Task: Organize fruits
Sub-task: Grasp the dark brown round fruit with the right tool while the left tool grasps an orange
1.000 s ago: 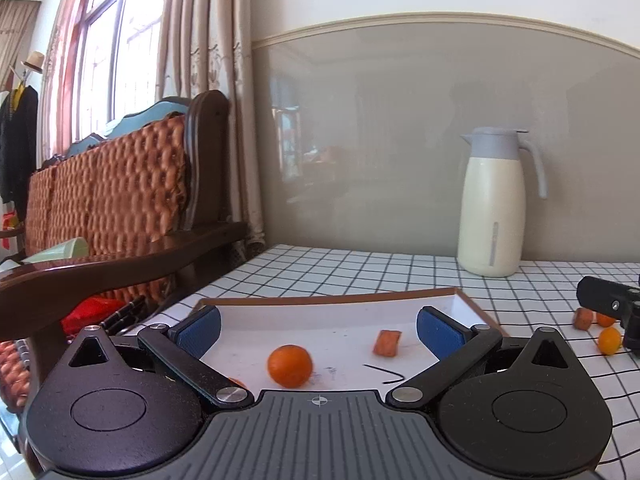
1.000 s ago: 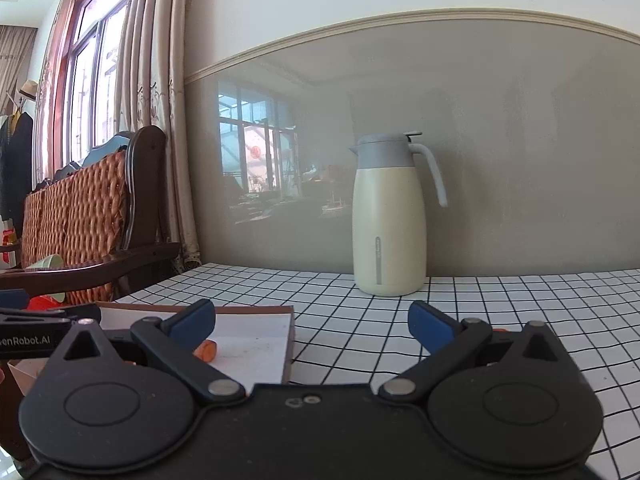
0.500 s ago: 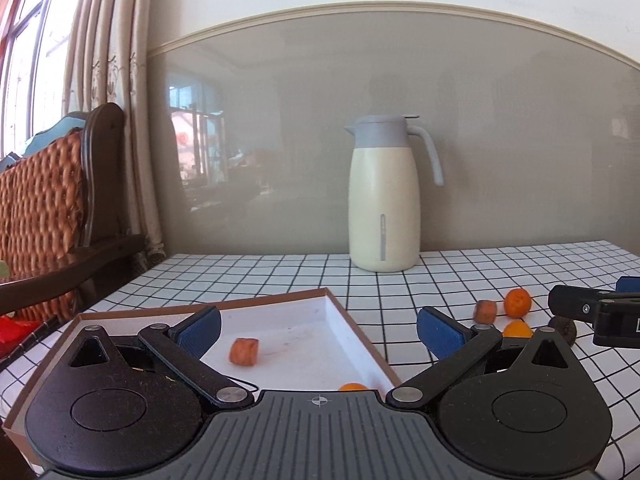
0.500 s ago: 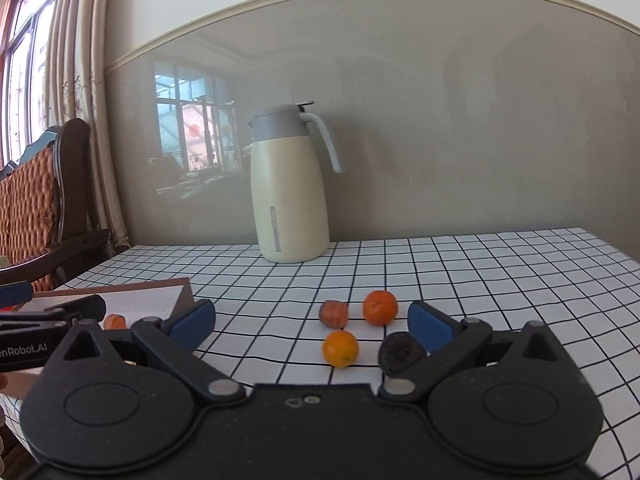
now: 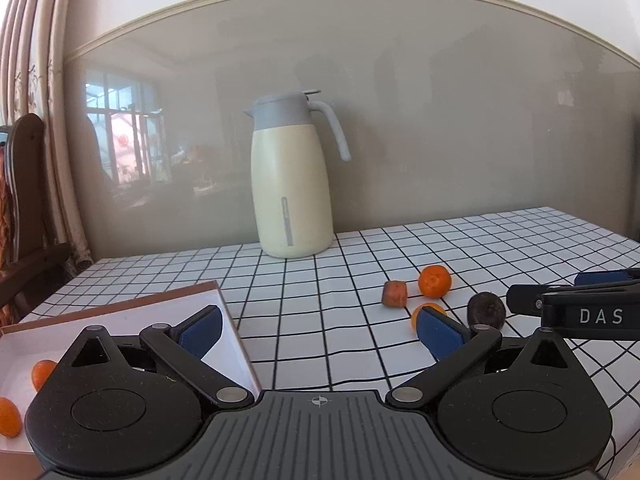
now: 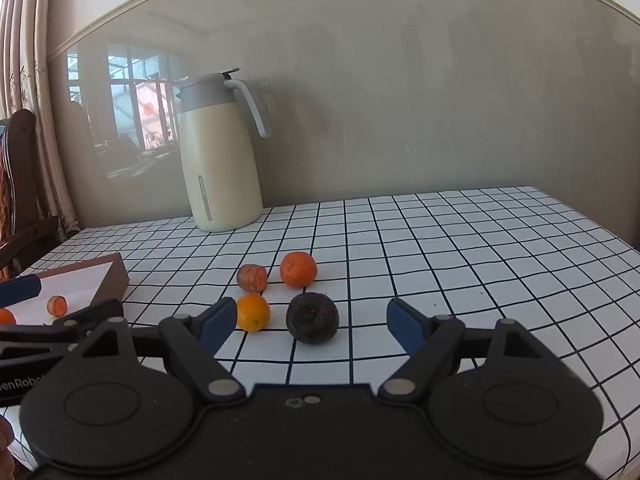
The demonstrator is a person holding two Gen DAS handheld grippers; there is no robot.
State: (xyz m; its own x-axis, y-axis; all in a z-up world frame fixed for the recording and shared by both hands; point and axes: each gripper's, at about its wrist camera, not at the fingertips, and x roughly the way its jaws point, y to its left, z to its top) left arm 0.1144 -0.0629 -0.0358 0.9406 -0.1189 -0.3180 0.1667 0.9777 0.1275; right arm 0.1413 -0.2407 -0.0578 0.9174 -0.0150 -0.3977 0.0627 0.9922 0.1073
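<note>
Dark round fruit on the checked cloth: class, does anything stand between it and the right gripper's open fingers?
Nothing visible does. The dark round fruit lies just ahead of the right gripper, whose jaws have just been closing but do not touch it. The small orange fruit sits beside the left finger, off the path.

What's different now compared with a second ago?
Both handheld grippers swung right, from the tray toward the loose fruit. The right gripper now frames the dark fruit; its jaws have just been closing but don't touch it. The left gripper stays open and empty. Nothing was picked up or released; the jug and fruit haven't moved.
</note>
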